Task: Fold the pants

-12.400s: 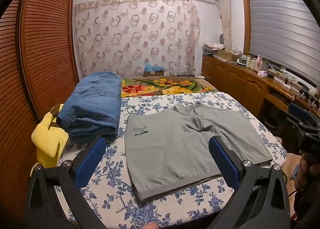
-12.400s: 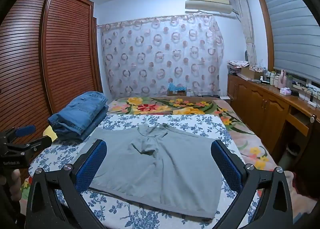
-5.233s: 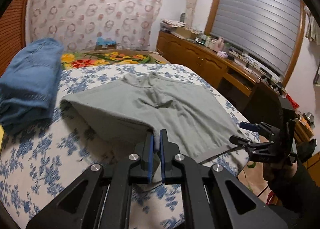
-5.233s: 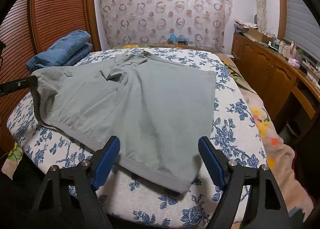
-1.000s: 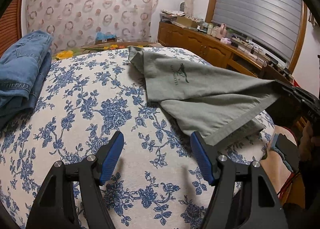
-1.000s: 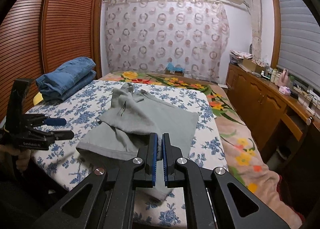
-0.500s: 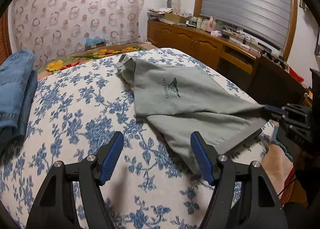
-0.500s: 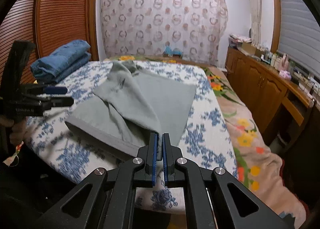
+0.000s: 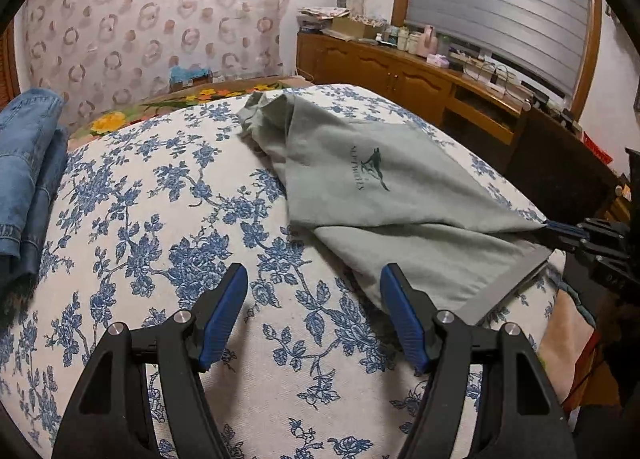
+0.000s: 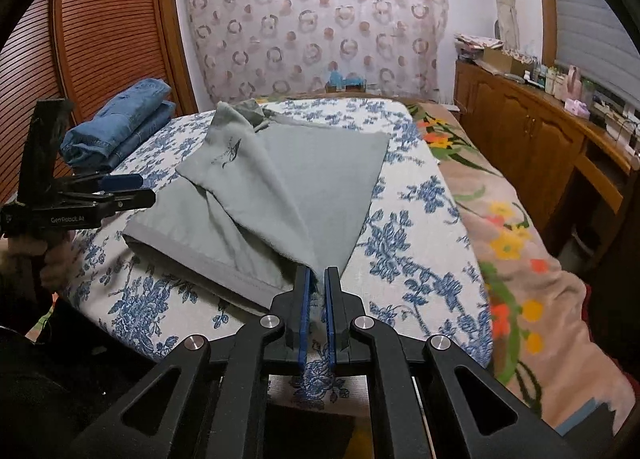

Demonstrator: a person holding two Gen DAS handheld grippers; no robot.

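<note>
The grey pants (image 9: 384, 195) (image 10: 280, 187) lie folded over lengthwise on the blue-flowered bed cover (image 9: 160, 227), one leg laid across the other with a dark logo facing up. My right gripper (image 10: 316, 279) is shut on the near corner of the top leg's hem and holds it slightly off the bed; it shows as the right gripper (image 9: 564, 229) at the right edge of the left wrist view. My left gripper (image 9: 314, 291) stands open over bare bed cover, just left of the pants' hem, with nothing between its fingers. It appears side-on as the left gripper (image 10: 132, 189) in the right wrist view.
Folded blue jeans (image 9: 28, 163) (image 10: 120, 131) are stacked at the far left of the bed. A flowered blanket (image 10: 512, 251) hangs over the right side. Wooden cabinets (image 9: 420, 79) with clutter run along the right wall; a slatted wardrobe (image 10: 100, 31) stands at left.
The right gripper has drawn the pinched hem corner further out toward the bed's edge, stretching the top leg flatter. The left gripper has stayed open and shifted slightly over the cover.
</note>
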